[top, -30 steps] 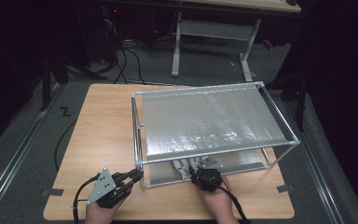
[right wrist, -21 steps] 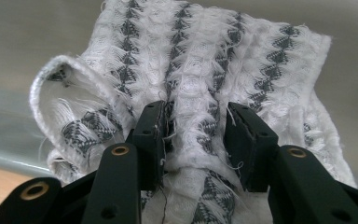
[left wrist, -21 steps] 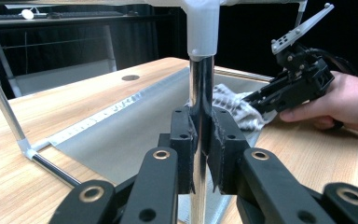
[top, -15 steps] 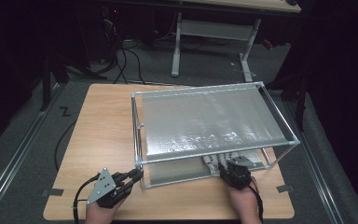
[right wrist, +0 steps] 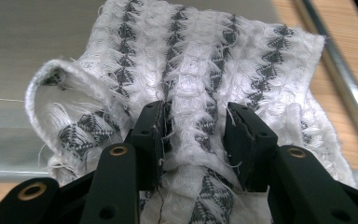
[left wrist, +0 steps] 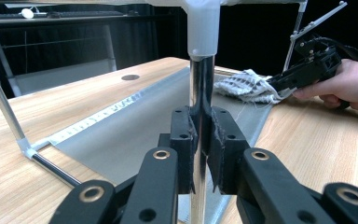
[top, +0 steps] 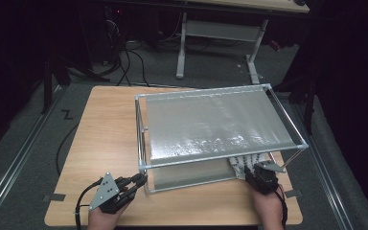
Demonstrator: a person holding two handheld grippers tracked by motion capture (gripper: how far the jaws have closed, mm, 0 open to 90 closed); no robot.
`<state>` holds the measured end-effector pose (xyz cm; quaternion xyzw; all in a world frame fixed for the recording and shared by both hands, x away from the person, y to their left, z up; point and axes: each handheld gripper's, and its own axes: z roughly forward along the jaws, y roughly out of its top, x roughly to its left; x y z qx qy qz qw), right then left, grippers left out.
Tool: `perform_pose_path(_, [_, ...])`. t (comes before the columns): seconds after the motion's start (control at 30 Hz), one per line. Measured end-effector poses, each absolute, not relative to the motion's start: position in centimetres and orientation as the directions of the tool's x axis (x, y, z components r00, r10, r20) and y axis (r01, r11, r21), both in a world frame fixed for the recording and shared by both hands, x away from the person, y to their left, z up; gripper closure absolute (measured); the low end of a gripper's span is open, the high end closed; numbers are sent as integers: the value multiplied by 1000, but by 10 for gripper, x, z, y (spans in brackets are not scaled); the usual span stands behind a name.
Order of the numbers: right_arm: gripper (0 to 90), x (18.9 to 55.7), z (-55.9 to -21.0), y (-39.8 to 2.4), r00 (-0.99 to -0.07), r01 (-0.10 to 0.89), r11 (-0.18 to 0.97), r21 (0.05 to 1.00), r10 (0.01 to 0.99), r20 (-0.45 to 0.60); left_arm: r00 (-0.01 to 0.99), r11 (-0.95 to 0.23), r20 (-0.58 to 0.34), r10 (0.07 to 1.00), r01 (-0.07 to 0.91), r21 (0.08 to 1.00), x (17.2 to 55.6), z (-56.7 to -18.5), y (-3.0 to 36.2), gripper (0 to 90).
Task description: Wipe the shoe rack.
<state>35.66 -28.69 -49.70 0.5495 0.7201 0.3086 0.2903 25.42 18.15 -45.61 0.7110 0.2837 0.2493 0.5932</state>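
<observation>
A metal rack [top: 143, 143] with a grey mesh top [top: 211, 122] stands on the wooden table [top: 105, 134]. My left gripper [top: 141, 180] is shut on the rack's front-left upright post [left wrist: 200, 79]; both pads [left wrist: 182, 144] press on the chrome tube. A white cloth with grey diamond stripes [right wrist: 205, 60] lies under the rack's front right corner [top: 242, 163], partly on the lower grey sheet [top: 191, 175]. My right gripper [right wrist: 196, 135] is shut on a bunched fold of that cloth. In the left gripper view the right gripper [left wrist: 303, 74] shows at the cloth's [left wrist: 247, 86] edge.
The rack's bottom rail [right wrist: 335, 65] runs just right of the cloth. A round hole [left wrist: 130, 77] sits in the tabletop beyond the rack. Behind the table stand a white desk frame [top: 215, 33] and floor cables [top: 124, 62]. Bare tabletop lies left of the rack.
My right gripper has slid to the right along the rack's front, dragging the cloth with it from the middle to the right corner. The left gripper has stayed on the post.
</observation>
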Motion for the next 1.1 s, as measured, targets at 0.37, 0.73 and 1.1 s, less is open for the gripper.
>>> perform_pose_path(0.37, [593,357,-497,-312,-128,618,162,770,986,-104,715,-136,18,699,108,985,254,-456,182,808])
perform_pose_path(0.73, [625,361,-499,-322,-84,614,118,781,993,-84,714,-136,16,700,111,984,254,-456,181,809])
perform_pose_path(1.1, [626,356,-500,-283,-224,611,173,773,974,-41,714,-134,12,700,115,984,254,-456,181,809])
